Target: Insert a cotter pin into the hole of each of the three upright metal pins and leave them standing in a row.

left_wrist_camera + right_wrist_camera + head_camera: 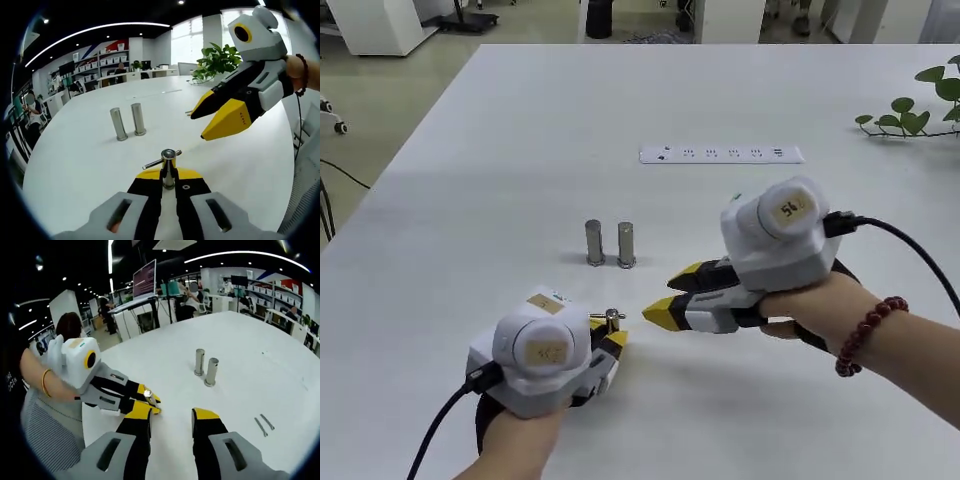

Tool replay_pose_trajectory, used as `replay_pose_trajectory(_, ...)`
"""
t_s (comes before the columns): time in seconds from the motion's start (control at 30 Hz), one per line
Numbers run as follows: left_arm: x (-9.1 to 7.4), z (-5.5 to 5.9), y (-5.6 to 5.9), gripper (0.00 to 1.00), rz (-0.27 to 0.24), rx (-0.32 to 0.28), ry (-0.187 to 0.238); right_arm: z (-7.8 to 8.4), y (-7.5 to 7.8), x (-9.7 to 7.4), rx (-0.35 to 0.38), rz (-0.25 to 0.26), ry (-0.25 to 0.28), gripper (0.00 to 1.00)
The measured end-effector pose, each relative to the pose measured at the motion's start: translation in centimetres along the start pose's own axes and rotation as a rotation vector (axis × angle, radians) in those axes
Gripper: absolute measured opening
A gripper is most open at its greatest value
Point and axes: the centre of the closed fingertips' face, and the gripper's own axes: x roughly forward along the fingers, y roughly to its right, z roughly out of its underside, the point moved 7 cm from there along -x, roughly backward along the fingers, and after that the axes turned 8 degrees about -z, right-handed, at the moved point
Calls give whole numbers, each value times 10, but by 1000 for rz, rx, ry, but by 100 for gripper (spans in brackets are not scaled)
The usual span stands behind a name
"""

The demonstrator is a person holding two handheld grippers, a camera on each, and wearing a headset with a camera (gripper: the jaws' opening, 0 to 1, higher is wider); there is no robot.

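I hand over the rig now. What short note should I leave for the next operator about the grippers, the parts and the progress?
Left gripper: shut on a metal pin, held upright, with a cotter pin through its hole.
Right gripper: open, empty, close beside the left one.
Two other metal pins stand side by side farther off; I see no cotter pin in them.
Two loose cotter pins lie on the table.
Done: one pin fitted. Left: fit the other two, then set all three in a row.

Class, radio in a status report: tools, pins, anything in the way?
Left tool shut on pin, cotter through it. Right tool open, empty. Two pins upright, bare. Nothing in the way.
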Motion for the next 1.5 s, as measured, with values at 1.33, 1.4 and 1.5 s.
replay_pose_trajectory(1.33,33,-16,-33,6,-16,-19,0,21,3,-33,58,83,32,37)
replay_pose_trajectory(1.4,32,-15,-32,6,-17,-14,1,22,3,-32,62,81,30,37)
replay_pose_trajectory(1.5,32,-15,-31,6,-27,0,6,23,3,-31,68,82,30,36)
